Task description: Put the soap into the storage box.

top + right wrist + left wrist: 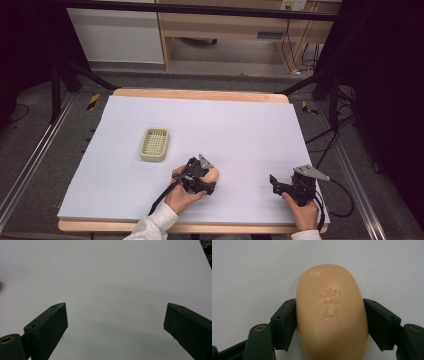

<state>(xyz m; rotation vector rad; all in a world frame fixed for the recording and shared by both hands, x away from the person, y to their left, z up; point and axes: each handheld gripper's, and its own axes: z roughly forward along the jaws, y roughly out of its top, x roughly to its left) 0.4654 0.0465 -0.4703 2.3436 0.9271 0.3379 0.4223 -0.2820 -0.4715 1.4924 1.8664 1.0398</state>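
A peach-coloured soap bar (330, 312) with a stamped mark lies on the white table sheet (240, 125). My left gripper (329, 303) has a black pad pressed against each long side of it, so it is shut on the bar. In the high view the soap bar (213, 173) peeks out past my left gripper (209, 179), near the front middle of the table. My right gripper (276, 184) rests at the front right. Its jaws stand wide open over bare sheet in the right gripper view (116, 307), with nothing between them.
A pale green slotted soap dish (154, 144) sits on the sheet, left of and a little beyond the left gripper. The wooden table edge (200, 94) frames the sheet. Dark stands and cables flank the table.
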